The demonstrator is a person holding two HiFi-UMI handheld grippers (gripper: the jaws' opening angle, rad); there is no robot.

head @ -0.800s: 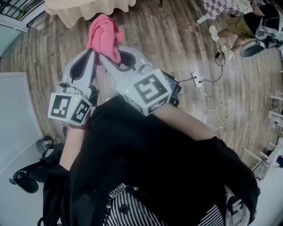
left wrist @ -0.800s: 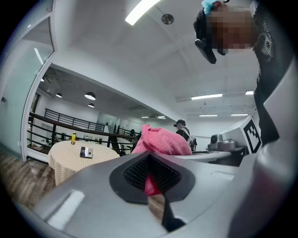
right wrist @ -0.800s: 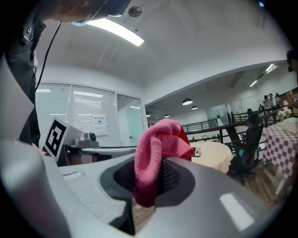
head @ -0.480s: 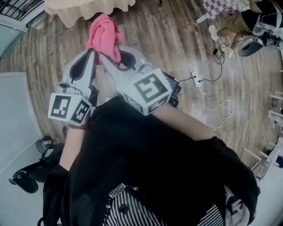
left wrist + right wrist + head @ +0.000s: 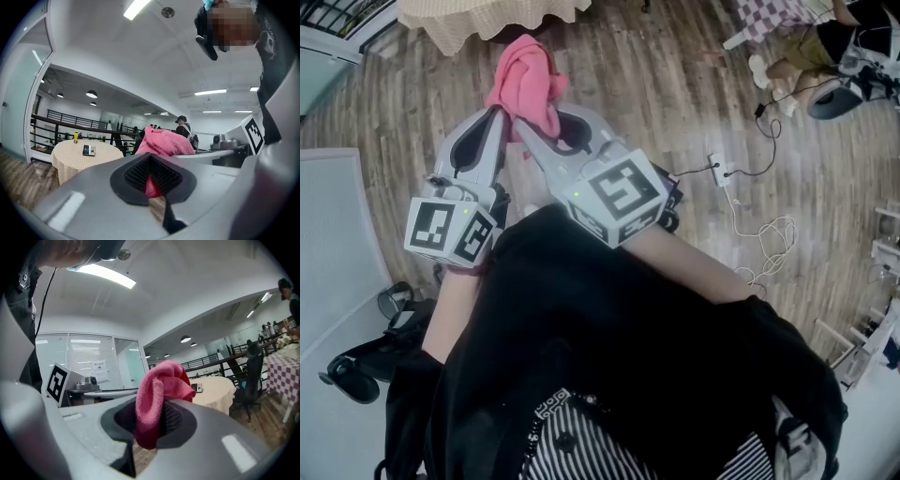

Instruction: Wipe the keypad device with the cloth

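Note:
A crumpled pink cloth is held up over the wooden floor, and both grippers meet on it. My right gripper is shut on the cloth, which bulges up between its pads. My left gripper sits close beside it; a strip of the cloth shows pinched between its closed pads. The keypad device is a small dark object lying on a round table with a beige cover, some way ahead; it also shows in the right gripper view as the device. In the head view only the table's edge shows.
A power strip with white cable lies on the floor to the right. A seated person is at the top right. A pale grey surface runs along the left. An office chair and a checked table stand right of the round table.
Both grippers and the pink cloth have shifted very slightly; the hold on the cloth is the same.

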